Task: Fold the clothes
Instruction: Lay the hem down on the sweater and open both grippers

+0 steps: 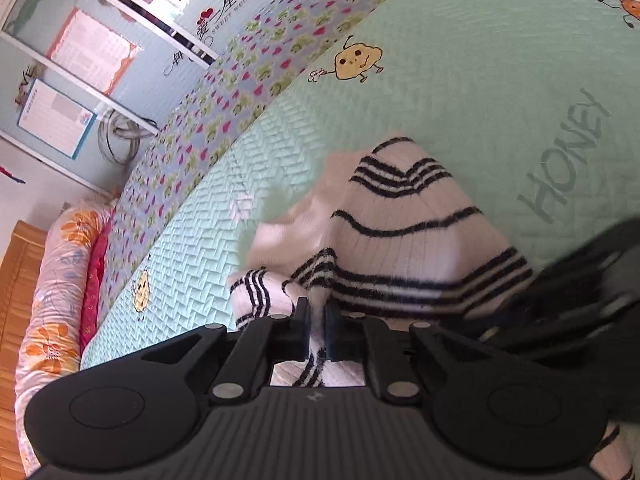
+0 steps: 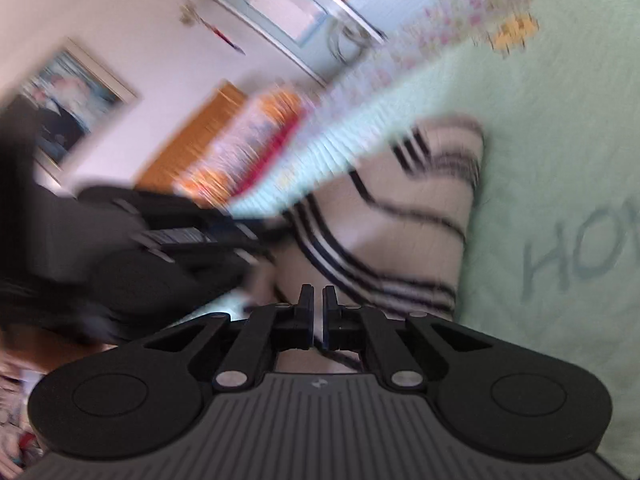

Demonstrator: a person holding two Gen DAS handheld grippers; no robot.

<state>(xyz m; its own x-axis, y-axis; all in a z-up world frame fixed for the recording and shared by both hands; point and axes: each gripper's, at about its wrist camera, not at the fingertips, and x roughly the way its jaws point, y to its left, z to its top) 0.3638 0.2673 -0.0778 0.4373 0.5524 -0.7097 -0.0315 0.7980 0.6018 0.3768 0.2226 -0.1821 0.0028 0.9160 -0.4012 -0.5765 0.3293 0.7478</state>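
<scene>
A white knit garment with black stripes (image 1: 404,240) is bunched on the mint-green bedspread (image 1: 460,60). My left gripper (image 1: 318,312) is shut on a fold of its fabric near the striped hem, and the cloth hangs up from the bed toward the jaws. In the blurred right wrist view the same striped garment (image 2: 400,216) lies ahead, and my right gripper (image 2: 318,300) is shut on its near edge. The other gripper shows as a dark blurred shape at the lower right of the left view (image 1: 580,280) and at the left of the right view (image 2: 168,236).
The bedspread carries yellow cartoon figures (image 1: 356,60) and the word HONEY (image 1: 568,160). A floral quilt (image 1: 224,92), a rolled flowered blanket (image 1: 60,280) and a wooden headboard (image 1: 16,280) line the far side. Behind stands a blue wardrobe (image 1: 72,60).
</scene>
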